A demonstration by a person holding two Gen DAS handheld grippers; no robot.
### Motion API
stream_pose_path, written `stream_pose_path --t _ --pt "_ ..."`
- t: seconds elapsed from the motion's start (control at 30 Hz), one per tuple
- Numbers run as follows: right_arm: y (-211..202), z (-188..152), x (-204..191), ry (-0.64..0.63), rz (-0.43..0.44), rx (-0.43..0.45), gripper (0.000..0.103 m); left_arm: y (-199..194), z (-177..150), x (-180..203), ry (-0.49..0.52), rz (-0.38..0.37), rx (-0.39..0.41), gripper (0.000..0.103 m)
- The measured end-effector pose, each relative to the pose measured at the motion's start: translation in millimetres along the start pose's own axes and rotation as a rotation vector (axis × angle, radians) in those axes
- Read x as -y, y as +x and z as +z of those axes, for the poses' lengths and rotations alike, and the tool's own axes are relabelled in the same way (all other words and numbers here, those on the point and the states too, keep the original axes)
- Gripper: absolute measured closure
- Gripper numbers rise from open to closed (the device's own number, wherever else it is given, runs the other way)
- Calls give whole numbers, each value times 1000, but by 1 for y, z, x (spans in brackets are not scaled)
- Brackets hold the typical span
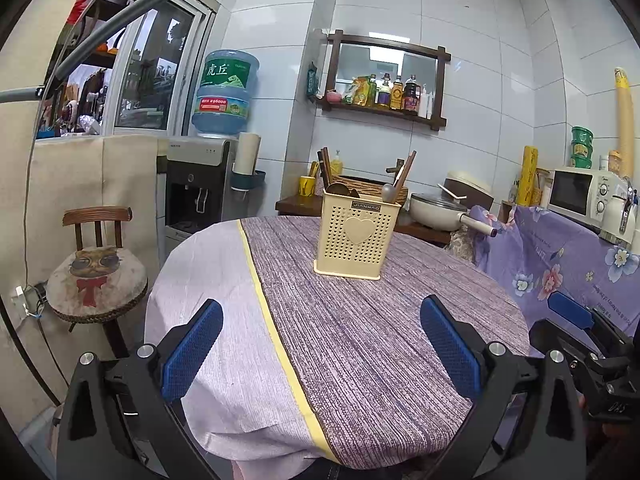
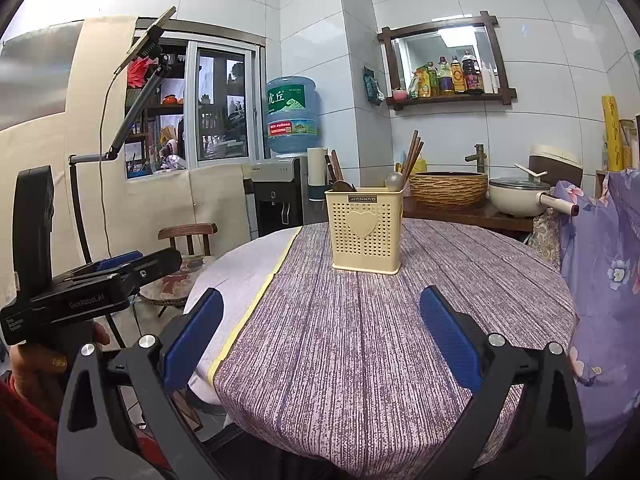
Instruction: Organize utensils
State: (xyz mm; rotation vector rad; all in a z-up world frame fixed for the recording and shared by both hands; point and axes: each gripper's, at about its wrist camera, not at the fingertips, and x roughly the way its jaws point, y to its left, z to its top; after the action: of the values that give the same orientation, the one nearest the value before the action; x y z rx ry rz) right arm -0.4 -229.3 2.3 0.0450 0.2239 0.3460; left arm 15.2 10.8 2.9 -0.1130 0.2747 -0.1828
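A cream perforated utensil holder [image 1: 352,236] with a heart on its front stands upright on the round table [image 1: 360,340], toward its far side. Chopsticks [image 1: 405,174], a grey spoon [image 1: 387,192] and dark wooden utensils [image 1: 338,189] stick out of it. It also shows in the right wrist view [image 2: 365,232], with chopsticks [image 2: 412,154] and the spoon [image 2: 394,181]. My left gripper [image 1: 322,340] is open and empty, over the table's near edge. My right gripper [image 2: 322,340] is open and empty, beside it.
The table [image 2: 380,340] has a purple striped cloth with a pale left part. A cat-print stool [image 1: 96,280] stands left. A flowered cloth [image 1: 560,264] covers furniture right. A pot [image 1: 438,210], woven basin [image 2: 448,188], water dispenser [image 1: 200,184] and microwave [image 1: 580,194] stand behind.
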Motion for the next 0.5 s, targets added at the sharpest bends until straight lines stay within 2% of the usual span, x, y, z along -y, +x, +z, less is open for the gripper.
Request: stream_pose_path --t 0.5 --pt "0 0 1 2 -1 -3 6 0 0 -1 -4 -2 -10 5"
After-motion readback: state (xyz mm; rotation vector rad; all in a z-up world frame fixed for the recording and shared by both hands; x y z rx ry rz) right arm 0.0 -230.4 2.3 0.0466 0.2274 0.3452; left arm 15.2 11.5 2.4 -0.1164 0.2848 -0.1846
